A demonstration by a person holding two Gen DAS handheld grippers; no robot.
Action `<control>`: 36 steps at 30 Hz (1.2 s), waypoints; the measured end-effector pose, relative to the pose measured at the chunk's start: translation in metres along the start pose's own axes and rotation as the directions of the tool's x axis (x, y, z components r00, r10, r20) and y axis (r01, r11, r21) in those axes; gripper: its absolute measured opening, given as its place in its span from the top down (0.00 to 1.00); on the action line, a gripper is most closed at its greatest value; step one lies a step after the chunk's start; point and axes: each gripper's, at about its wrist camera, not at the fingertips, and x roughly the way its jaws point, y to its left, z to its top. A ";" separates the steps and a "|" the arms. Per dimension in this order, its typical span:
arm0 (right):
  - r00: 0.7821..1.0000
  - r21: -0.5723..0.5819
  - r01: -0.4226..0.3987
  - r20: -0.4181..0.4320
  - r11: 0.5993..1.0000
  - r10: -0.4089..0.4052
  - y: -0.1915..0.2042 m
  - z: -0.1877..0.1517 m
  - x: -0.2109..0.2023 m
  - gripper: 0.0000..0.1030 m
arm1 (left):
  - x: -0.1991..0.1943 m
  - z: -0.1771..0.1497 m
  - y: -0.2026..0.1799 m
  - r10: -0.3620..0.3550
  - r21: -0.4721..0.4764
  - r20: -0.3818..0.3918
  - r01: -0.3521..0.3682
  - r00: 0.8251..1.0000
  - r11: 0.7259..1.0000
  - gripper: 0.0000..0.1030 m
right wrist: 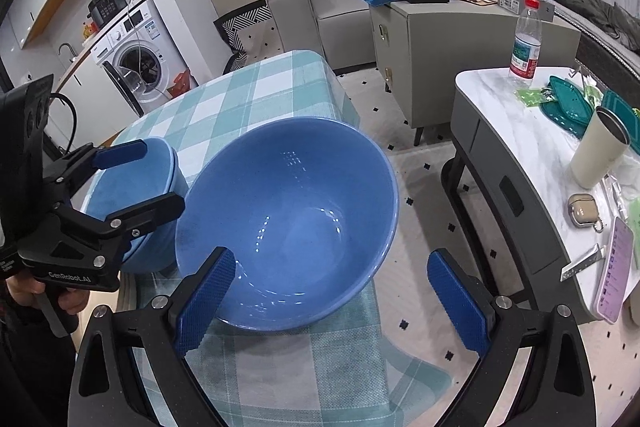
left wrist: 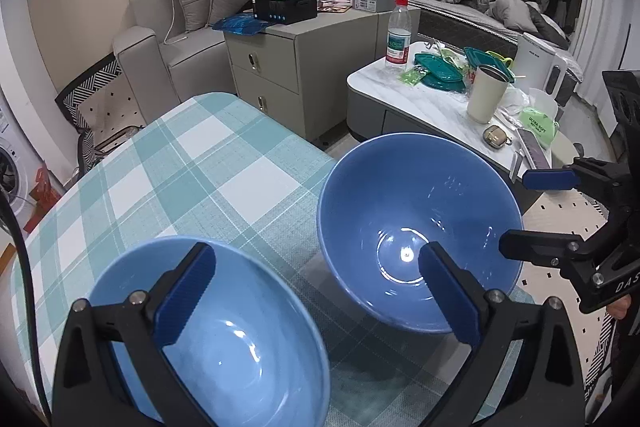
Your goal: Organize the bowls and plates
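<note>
So far nothing is stacked. The light bowl [left wrist: 208, 331] and the dark bowl [left wrist: 416, 231] sit side by side on the table [left wrist: 192, 163]. The left claw [left wrist: 316, 303] and right claw [right wrist: 332, 303] hang open, holding nothing. No plates show.

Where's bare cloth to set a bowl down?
Bare: the checked tablecloth beyond the light blue bowl and left of the darker blue bowl. Crowded: the near edge, where both bowls sit, and the marble side table.
</note>
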 end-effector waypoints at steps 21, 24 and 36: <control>0.998 0.040 0.028 -0.052 0.999 -0.026 -0.012 -0.005 0.019 0.04 | 0.021 0.004 -0.012 -0.029 0.031 -0.039 0.030 0.999 0.999 0.05; 0.998 0.038 0.028 -0.049 0.999 -0.026 -0.012 -0.006 0.020 0.04 | 0.024 0.004 -0.015 -0.019 0.046 -0.046 0.021 0.999 0.999 0.07; 0.998 0.029 0.047 -0.044 0.998 -0.046 -0.014 -0.009 0.023 0.05 | 0.031 0.004 -0.019 -0.039 0.051 -0.076 0.043 0.996 0.998 0.22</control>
